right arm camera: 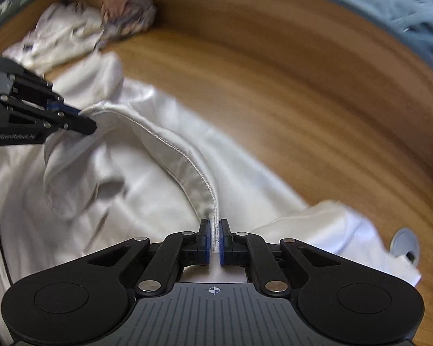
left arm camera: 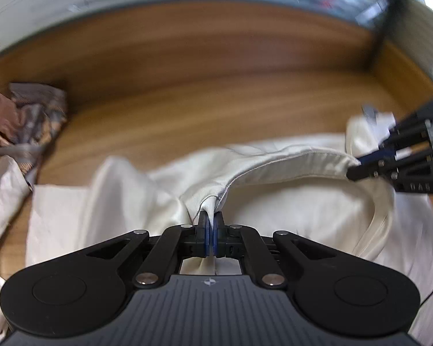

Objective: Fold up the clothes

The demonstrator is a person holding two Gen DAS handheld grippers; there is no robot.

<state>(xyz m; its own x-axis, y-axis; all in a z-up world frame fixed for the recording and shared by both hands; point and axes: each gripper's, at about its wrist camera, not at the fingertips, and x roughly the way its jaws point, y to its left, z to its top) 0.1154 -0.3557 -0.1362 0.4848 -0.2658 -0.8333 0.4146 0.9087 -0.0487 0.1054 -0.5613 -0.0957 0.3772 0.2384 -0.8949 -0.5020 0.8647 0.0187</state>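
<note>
Wooden table (left arm camera: 216,92), warm brown grain, running wide across both wrist views. Beyond its far edge, a pale grey-blue wall or cabinet face with dark slots; too blurred to say which. A dark upright post (left arm camera: 385,28) stands at the far right corner in the left view. A small grey round fitting (right arm camera: 404,243) sits in the tabletop near the right edge of the right view.

White garment (left arm camera: 288,210) lies spread on the near part of the table, smooth and slightly shiny, with a stitched hem (right arm camera: 170,141) raised in a ridge between the two grippers. Loose folds bunch to its left side.

Left gripper (left arm camera: 211,225): jaws together, pinching a peak of the hem cloth. Right gripper (right arm camera: 214,230): blue pads close on either side of the hem, a narrow gap showing, fabric clamped between them.

Further left on the table, a second white cloth (right arm camera: 63,40) lies rumpled, and touching it a crumpled pink-and-grey patterned piece (left arm camera: 29,121).
</note>
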